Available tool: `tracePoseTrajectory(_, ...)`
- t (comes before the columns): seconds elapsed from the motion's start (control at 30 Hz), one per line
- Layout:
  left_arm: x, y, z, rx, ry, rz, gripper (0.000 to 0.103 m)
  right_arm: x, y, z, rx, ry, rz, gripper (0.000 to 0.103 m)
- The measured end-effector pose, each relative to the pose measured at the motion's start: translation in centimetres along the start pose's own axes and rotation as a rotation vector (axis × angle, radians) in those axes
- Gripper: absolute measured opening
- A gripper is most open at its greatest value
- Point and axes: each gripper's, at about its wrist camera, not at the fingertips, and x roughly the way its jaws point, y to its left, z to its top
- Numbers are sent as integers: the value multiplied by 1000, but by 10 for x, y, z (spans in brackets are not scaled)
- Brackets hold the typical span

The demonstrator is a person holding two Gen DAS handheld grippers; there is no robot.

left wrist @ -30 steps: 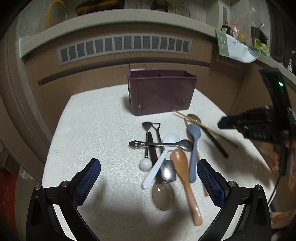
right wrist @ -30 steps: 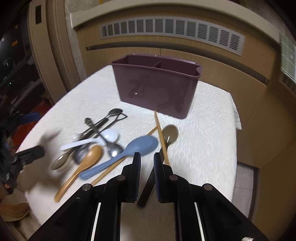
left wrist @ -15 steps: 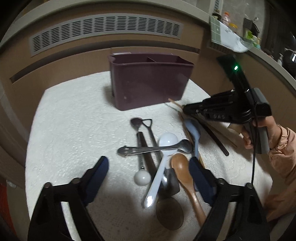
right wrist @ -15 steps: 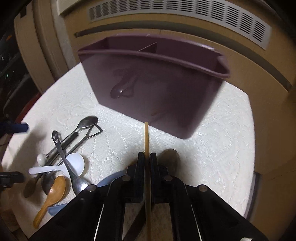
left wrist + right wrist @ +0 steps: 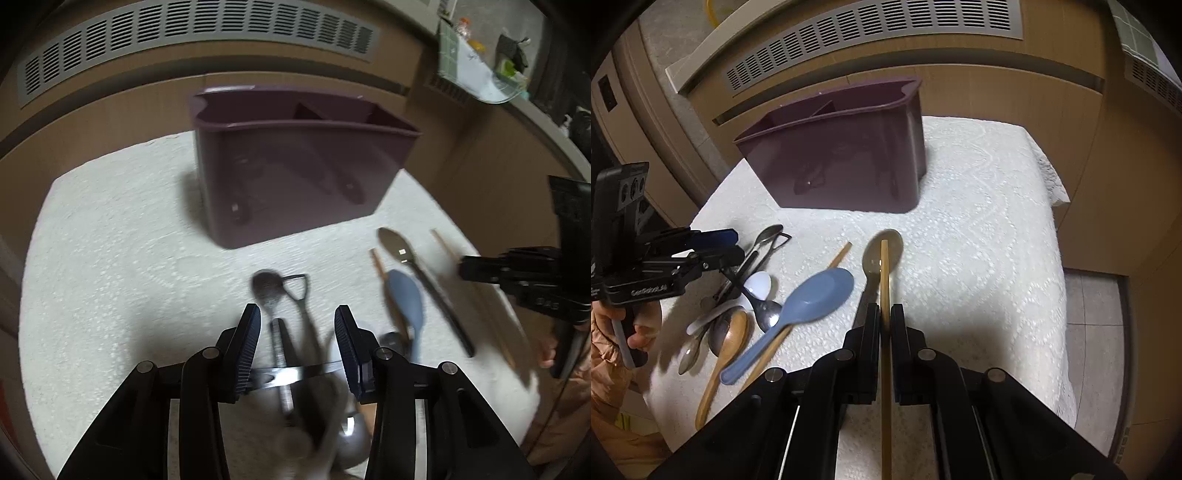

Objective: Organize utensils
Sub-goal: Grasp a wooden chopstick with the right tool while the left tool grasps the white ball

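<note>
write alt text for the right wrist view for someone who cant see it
The right gripper is shut on a wooden chopstick above a white tablecloth, pointing toward a dark purple utensil caddy. To its left lie a blue spoon, a wooden spoon, a second chopstick and metal spoons, with the left gripper over them.

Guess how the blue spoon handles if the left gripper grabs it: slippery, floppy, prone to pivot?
The blue spoon looks like smooth plastic: probably light and stiff, maybe slick in the pads. It lies across a wooden chopstick, so it may rock or pivot when pushed.
</note>
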Motion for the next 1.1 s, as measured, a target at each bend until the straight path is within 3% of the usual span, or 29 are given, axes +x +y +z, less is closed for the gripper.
tracePoseTrajectory(0.2, -9, 11, -31, -78, 68, -35, 36, -1, 0, -4, 7, -5, 7, 5)
tracePoseTrajectory(0.43, -34, -14, -71, -75, 120, -91, 36, -1, 8, -6, -13, -13, 16, 5)
tracePoseTrajectory(0.53, -44, -23, -82, -51, 98, -59, 36, -1, 12, -8, -21, -15, 15, 5)
tracePoseTrajectory(0.73, -60, -29, -92, -96, 28, -12, 37, -5, 17, -14, -30, -25, 14, 6)
tracePoseTrajectory(0.9, -40, -31, -92, -150, 43, 58, 38, -4, 22, -17, -26, -33, 16, 7)
tracePoseTrajectory(1.0, -35, -31, -89, -159, 3, 87, 37, -6, 28, -18, -31, -50, 3, 7)
tracePoseTrajectory(1.1, -36, -31, -88, -160, -39, 121, 23, -10, 28, -19, -21, -70, 9, 7)
